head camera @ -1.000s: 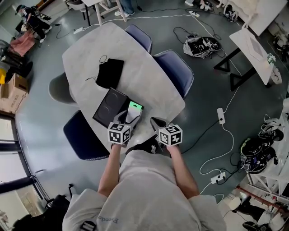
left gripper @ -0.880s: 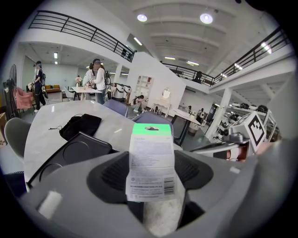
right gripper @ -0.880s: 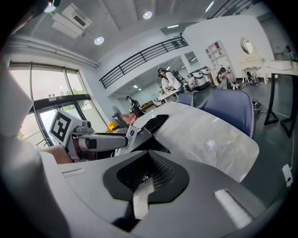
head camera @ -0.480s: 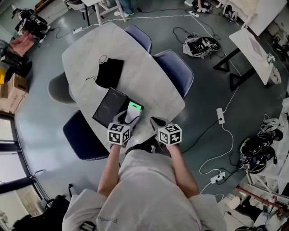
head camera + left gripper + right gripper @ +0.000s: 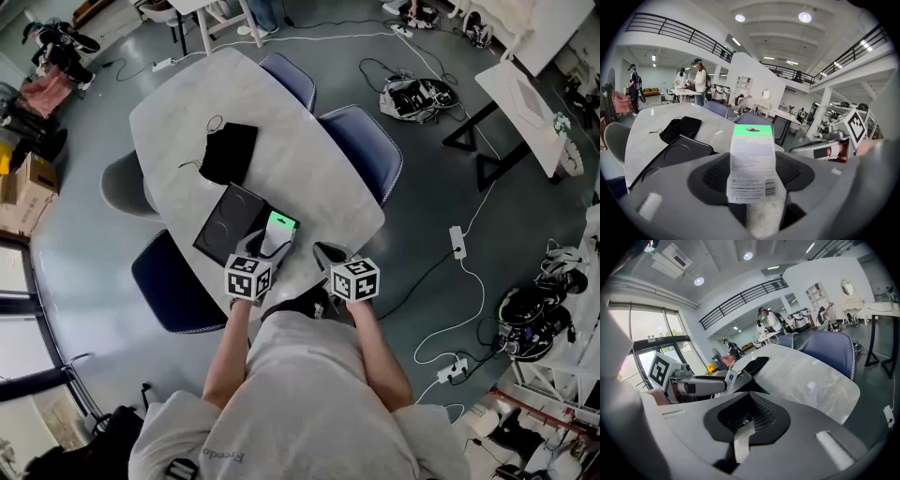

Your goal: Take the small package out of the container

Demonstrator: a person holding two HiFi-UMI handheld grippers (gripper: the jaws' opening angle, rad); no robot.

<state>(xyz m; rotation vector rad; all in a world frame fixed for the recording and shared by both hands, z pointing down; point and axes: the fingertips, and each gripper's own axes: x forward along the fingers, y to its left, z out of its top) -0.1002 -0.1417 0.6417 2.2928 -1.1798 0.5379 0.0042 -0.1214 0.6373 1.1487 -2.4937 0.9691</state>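
The small package [image 5: 278, 229], white with a green top, stands upright between the jaws of my left gripper [image 5: 265, 246], which is shut on it. In the left gripper view the package [image 5: 752, 161] shows its printed label, pinched between the two dark pads. It hangs over the near right edge of the black container [image 5: 223, 223], a flat open case on the table. My right gripper [image 5: 324, 259] sits just right of the left one at the table's near edge; its jaws are shut with nothing between them [image 5: 747, 420].
A black pouch [image 5: 228, 151] with a cord lies further up the white marble table [image 5: 309, 178]. Blue chairs [image 5: 366, 150] stand on the right side and one at the near left [image 5: 173, 281]. Cables and bags lie on the floor.
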